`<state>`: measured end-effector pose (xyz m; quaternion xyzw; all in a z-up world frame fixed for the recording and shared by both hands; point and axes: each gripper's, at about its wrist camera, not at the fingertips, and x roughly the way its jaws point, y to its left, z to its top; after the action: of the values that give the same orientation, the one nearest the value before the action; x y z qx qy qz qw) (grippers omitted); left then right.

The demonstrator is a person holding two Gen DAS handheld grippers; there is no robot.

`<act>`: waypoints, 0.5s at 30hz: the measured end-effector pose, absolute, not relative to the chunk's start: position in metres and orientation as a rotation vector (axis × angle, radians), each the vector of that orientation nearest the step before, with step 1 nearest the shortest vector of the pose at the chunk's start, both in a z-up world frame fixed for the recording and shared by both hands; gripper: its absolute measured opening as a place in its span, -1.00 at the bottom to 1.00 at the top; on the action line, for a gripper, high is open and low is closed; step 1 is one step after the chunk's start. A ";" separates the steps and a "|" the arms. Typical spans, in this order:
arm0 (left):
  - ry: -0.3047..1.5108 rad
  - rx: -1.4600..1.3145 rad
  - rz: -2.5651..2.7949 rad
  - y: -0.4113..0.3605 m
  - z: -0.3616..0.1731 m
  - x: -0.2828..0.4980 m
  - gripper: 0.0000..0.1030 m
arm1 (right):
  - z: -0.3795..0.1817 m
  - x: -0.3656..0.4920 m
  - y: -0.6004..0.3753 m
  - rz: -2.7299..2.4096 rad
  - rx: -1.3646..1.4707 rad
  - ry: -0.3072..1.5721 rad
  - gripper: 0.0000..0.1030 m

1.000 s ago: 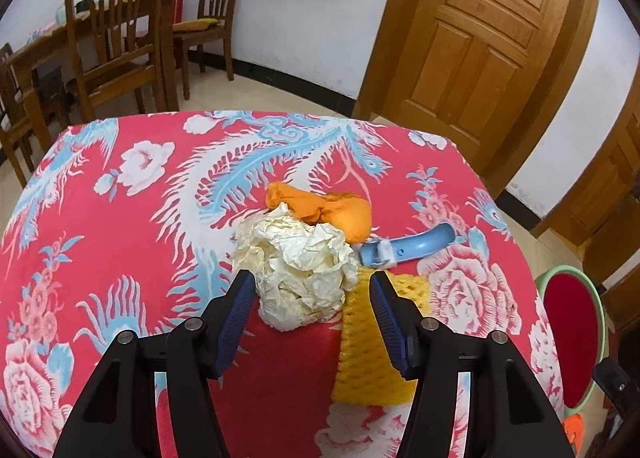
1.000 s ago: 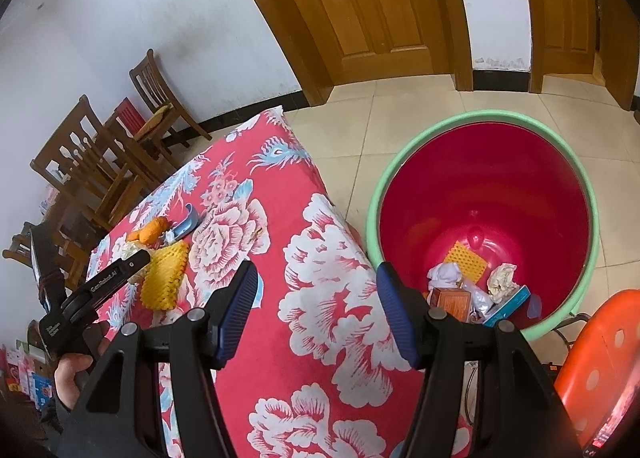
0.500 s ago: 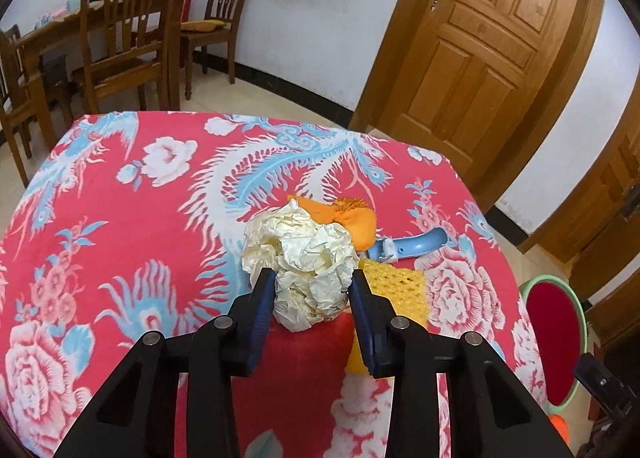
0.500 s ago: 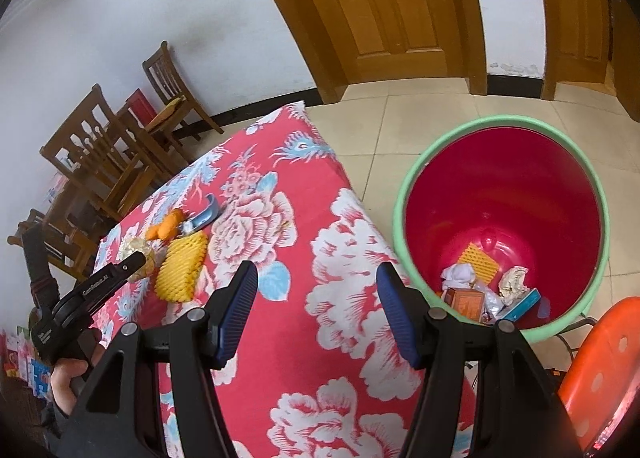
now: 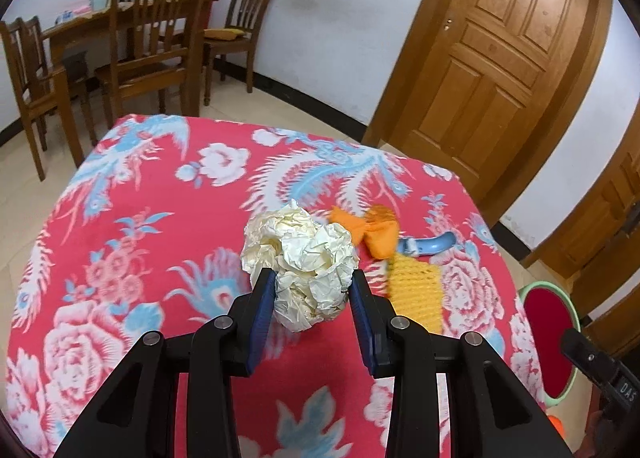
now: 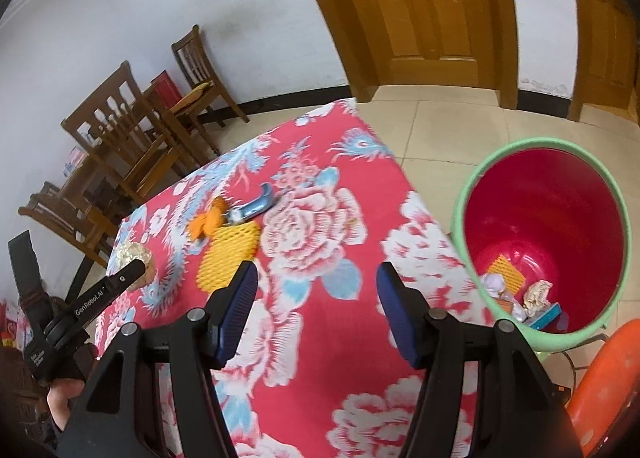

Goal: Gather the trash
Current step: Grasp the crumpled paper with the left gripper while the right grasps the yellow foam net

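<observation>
Crumpled paper ball (image 5: 301,262) clamped between left gripper (image 5: 313,300) pads, just above red floral tablecloth (image 5: 132,242), well apart from red bin (image 6: 548,225) beside table. Right gripper (image 6: 314,306) jaws apart, empty, over cloth. Risks: loose paper compressing and slipping out in transit; swinging low and knocking orange wrapper (image 5: 374,232), yellow foam net (image 5: 416,292) off table.

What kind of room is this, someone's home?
Most likely a home dining room: a wooden dining table with chairs by the wall, panelled wooden doors, and a table under a flowered red tablecloth.
</observation>
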<state>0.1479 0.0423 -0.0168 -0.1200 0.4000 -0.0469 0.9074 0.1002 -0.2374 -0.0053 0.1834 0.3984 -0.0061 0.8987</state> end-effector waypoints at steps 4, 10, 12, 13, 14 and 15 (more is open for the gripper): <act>0.829 -0.254 -0.059 0.056 -0.020 0.146 -0.26 | -0.009 0.109 -0.219 0.014 0.364 0.846 0.23; 0.827 -0.268 -0.023 0.074 -0.025 0.142 -0.26 | -0.019 0.128 -0.190 0.041 0.336 0.890 0.23; 0.826 -0.277 -0.017 0.078 -0.027 0.141 -0.26 | -0.022 0.133 -0.182 0.051 0.328 0.899 0.24; 0.825 -0.278 -0.016 0.079 -0.028 0.141 -0.26 | -0.023 0.137 -0.176 0.053 0.318 0.904 0.27; 0.825 -0.282 -0.015 0.081 -0.029 0.141 -0.26 | -0.025 0.142 -0.169 0.055 0.307 0.911 0.29; 0.826 -0.285 -0.016 0.082 -0.030 0.140 -0.26 | -0.026 0.144 -0.166 0.056 0.302 0.914 0.30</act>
<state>0.1404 0.0819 -0.0299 -0.1379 0.4000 -0.0079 0.9060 0.1440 -0.1658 -0.0264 0.1454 0.4396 0.0271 0.8859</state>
